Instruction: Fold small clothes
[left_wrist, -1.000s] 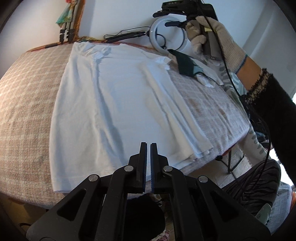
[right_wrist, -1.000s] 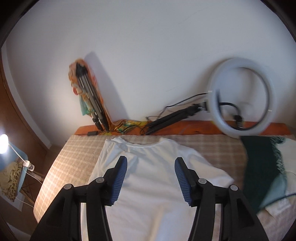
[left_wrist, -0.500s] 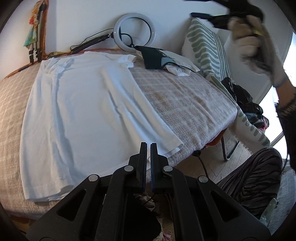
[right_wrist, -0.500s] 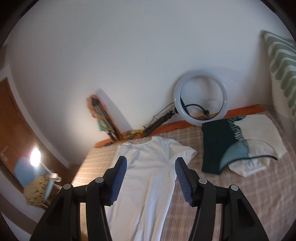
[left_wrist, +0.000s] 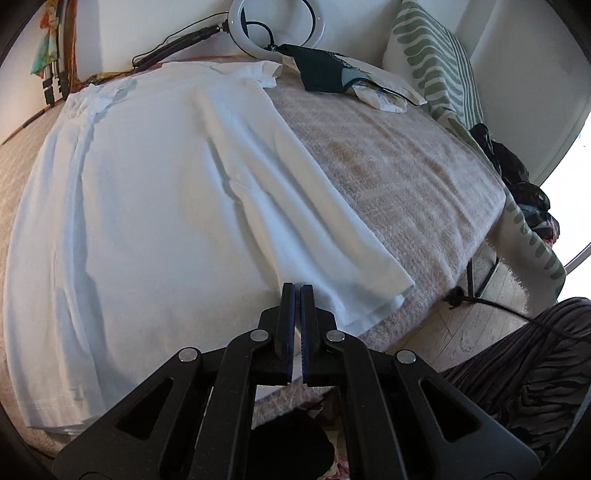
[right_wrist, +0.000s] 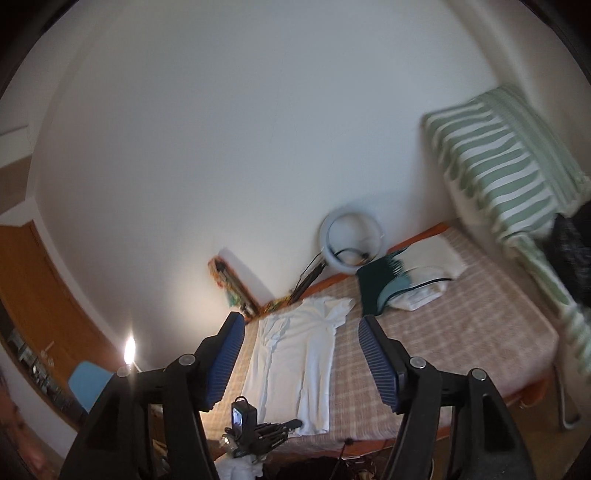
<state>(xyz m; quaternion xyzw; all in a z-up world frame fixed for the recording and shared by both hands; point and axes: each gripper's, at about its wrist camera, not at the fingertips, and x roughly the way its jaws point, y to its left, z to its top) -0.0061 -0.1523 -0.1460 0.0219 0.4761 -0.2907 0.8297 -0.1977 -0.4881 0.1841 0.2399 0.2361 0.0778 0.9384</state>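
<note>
White cotton T-shirt (left_wrist: 177, 206): one item, lying flat on the bed (left_wrist: 399, 177), which is covered in a pale checked blanket. Collar toward the far wall, hem toward me at the near bed edge. The long axis runs away from my left gripper (left_wrist: 297, 291), roughly in line with where it points. One side looks already turned in lengthwise, judging by the narrow strip it makes in the right wrist view.

Left gripper: fingers pressed together, nothing between them, hovering just over the hem near the shirt's right-hand bottom corner. I cannot tell whether the tips touch the cloth.

Right gripper (right_wrist: 301, 358): held high and well back from the bed, looking down across the whole shirt (right_wrist: 295, 354); its jaws are opening, with only air between them.

Nearer hand: the left, by a clear margin. I judge the coming move turns on that near hem corner, which the left gripper would have to open to take.

Also present: ring light (left_wrist: 277, 26) against the wall, dark green garment (left_wrist: 321, 72) beside the sleeve, striped cushion (left_wrist: 436, 62).
</note>
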